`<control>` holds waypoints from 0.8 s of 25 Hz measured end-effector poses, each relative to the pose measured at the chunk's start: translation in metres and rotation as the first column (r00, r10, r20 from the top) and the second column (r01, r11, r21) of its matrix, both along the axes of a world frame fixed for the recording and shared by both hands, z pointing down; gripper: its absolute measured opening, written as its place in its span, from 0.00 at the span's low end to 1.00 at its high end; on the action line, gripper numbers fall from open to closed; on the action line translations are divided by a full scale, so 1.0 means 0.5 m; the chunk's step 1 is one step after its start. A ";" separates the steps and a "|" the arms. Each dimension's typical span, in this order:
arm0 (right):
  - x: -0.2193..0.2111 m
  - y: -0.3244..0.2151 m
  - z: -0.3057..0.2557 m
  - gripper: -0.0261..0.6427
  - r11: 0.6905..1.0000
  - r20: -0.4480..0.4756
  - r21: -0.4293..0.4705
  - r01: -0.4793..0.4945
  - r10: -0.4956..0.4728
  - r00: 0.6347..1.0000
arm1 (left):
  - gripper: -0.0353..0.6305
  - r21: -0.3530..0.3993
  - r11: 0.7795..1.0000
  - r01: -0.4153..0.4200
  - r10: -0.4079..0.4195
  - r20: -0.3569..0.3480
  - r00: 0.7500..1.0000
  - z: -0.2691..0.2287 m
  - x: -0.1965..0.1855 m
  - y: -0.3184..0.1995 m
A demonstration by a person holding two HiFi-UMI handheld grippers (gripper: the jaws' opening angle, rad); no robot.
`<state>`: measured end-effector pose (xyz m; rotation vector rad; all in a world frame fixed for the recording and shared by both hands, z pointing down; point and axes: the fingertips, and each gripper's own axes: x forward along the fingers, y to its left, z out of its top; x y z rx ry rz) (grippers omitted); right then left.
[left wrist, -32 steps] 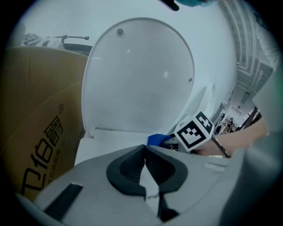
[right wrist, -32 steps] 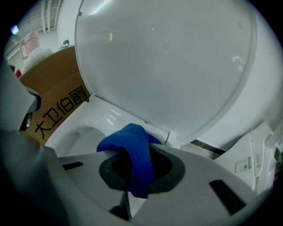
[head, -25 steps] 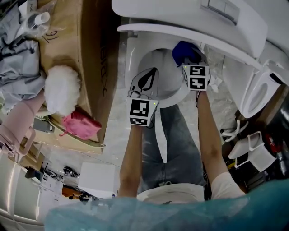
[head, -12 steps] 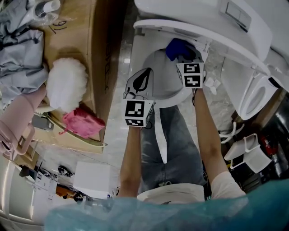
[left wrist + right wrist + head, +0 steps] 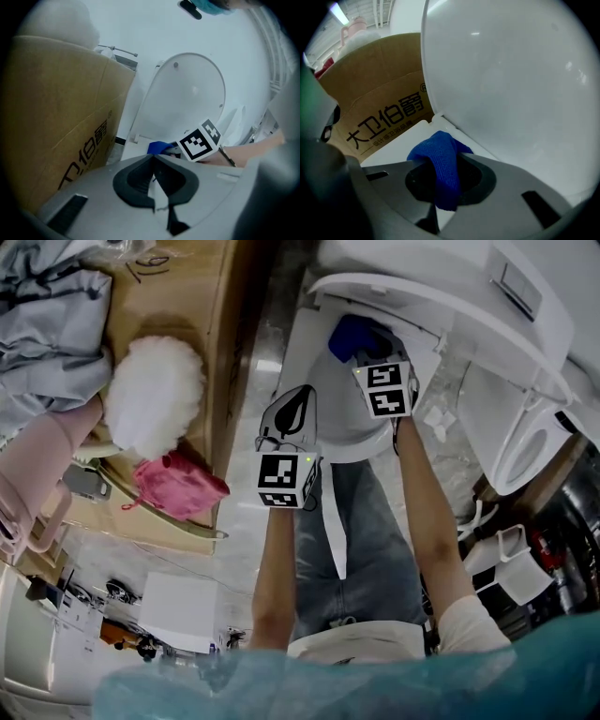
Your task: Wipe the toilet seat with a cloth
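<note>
The white toilet seat [image 5: 302, 345] lies at the top centre of the head view, its lid [image 5: 441, 292] raised behind it. My right gripper [image 5: 367, 352] is shut on a blue cloth [image 5: 347, 336] and presses it on the seat's rear part, close to the hinge. In the right gripper view the blue cloth [image 5: 443, 161] hangs folded between the jaws of the right gripper [image 5: 442, 185], just below the lid [image 5: 511, 84]. My left gripper [image 5: 292, 399] hovers over the seat's near left side. In its own view the left gripper [image 5: 153, 160] is shut with nothing in it.
A tall cardboard box [image 5: 183, 306] stands tight against the toilet's left side. On it lie a white fluffy bundle [image 5: 155, 395] and a pink cloth [image 5: 178, 488]. A second white toilet [image 5: 525, 432] stands to the right. The person's legs are directly in front of the bowl.
My right gripper has slid the blue cloth leftwards along the back of the seat. The left gripper has hardly moved.
</note>
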<state>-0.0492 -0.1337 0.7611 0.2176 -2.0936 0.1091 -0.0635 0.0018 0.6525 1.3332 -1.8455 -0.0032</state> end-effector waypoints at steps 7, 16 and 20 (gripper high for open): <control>-0.047 0.046 0.002 0.08 0.998 0.016 -0.003 0.062 -0.062 0.998 | 0.07 0.001 0.999 0.036 -0.036 -0.017 0.999 0.002 -0.002 0.040; -0.081 0.100 0.007 0.08 0.988 0.026 -0.026 0.154 -0.153 0.988 | 0.07 -0.009 0.998 0.061 -0.062 -0.033 0.998 0.002 0.011 0.090; -0.087 0.136 0.009 0.08 0.975 0.011 -0.034 0.218 -0.218 0.976 | 0.07 -0.016 0.998 0.069 -0.069 -0.043 0.997 0.003 0.027 0.111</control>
